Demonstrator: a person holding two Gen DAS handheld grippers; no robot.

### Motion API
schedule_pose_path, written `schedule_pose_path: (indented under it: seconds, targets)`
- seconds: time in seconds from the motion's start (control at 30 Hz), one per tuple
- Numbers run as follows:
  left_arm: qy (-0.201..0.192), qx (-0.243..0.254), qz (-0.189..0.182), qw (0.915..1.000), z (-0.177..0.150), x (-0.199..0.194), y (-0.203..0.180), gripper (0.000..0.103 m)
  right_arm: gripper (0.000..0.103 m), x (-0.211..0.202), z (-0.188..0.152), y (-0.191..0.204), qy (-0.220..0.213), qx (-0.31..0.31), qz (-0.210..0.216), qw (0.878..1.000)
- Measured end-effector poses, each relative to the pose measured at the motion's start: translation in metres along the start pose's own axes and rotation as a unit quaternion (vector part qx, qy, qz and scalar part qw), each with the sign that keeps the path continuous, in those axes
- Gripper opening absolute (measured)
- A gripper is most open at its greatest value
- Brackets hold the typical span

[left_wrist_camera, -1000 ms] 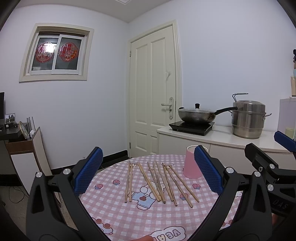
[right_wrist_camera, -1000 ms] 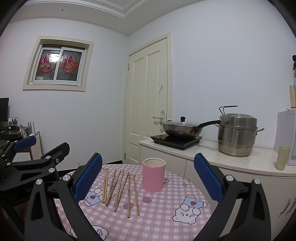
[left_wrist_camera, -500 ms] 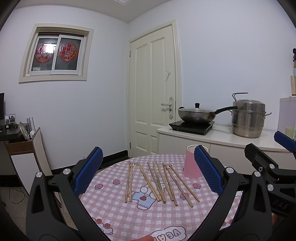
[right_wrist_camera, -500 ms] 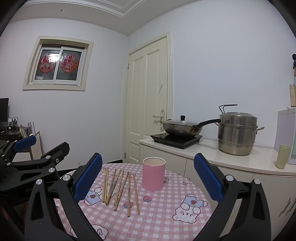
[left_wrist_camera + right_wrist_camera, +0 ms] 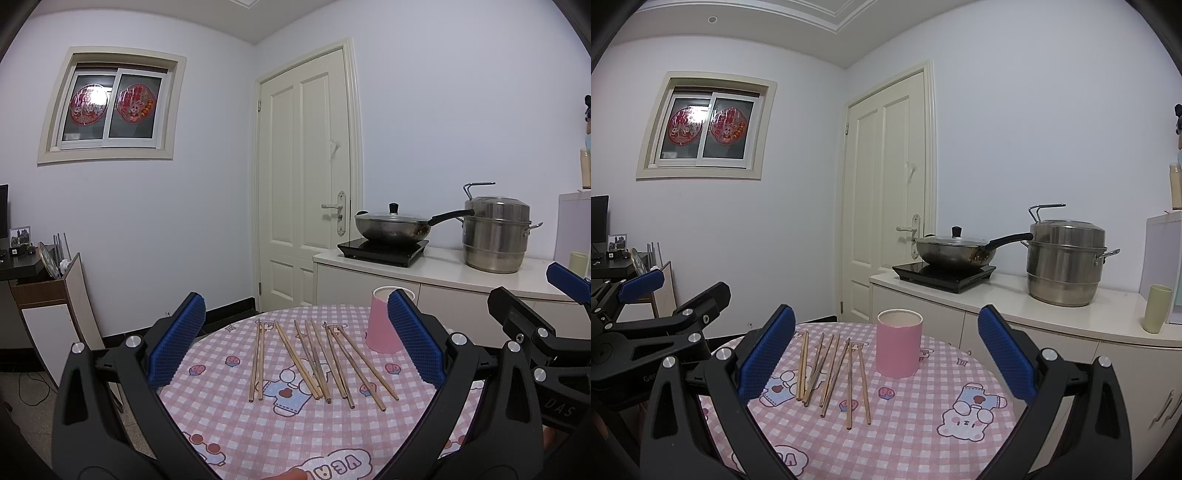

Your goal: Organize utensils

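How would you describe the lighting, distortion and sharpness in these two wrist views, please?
Left wrist view: even indoor light, strong fisheye bending of the door and window, dark corners; chopsticks sharp, a glare spot on the left window pane. Right wrist view: same soft light and curvature; pink cup crisp, faint shadows on the tablecloth.

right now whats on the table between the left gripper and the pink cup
The chopsticks, loose and flat on the checked tablecloth. The left wrist view shows them fanned ahead of the open left gripper, with the pink cup standing beyond their right end.
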State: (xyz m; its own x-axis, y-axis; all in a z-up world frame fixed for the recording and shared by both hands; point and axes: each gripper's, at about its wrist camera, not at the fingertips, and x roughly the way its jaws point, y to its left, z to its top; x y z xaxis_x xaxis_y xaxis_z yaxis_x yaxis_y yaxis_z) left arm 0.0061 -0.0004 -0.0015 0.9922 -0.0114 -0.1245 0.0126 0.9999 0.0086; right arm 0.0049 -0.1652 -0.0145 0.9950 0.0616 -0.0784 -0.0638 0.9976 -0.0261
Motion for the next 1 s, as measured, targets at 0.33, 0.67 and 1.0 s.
schedule_pose_path:
  seconds: [0.33, 0.67, 1.0]
  targets:
    - [0.001, -0.001, -0.001, 1.0, -0.0037, 0.001, 0.0002, 0.097, 0.096, 0.0005, -0.0002, 0.0008, 0.003, 0.0, 0.002, 1.0]
    - [0.002, 0.001, 0.0, 1.0, -0.0039, 0.0022, -0.0007, 0.097, 0.096, 0.0022, -0.0012, -0.0014, 0.006, 0.003, 0.002, 1.0]
    - [0.003, 0.004, 0.001, 1.0, -0.0049, 0.0022, -0.0017, 0.097, 0.096, 0.0032, -0.0028, -0.0033, 0.011, 0.007, 0.002, 1.0]
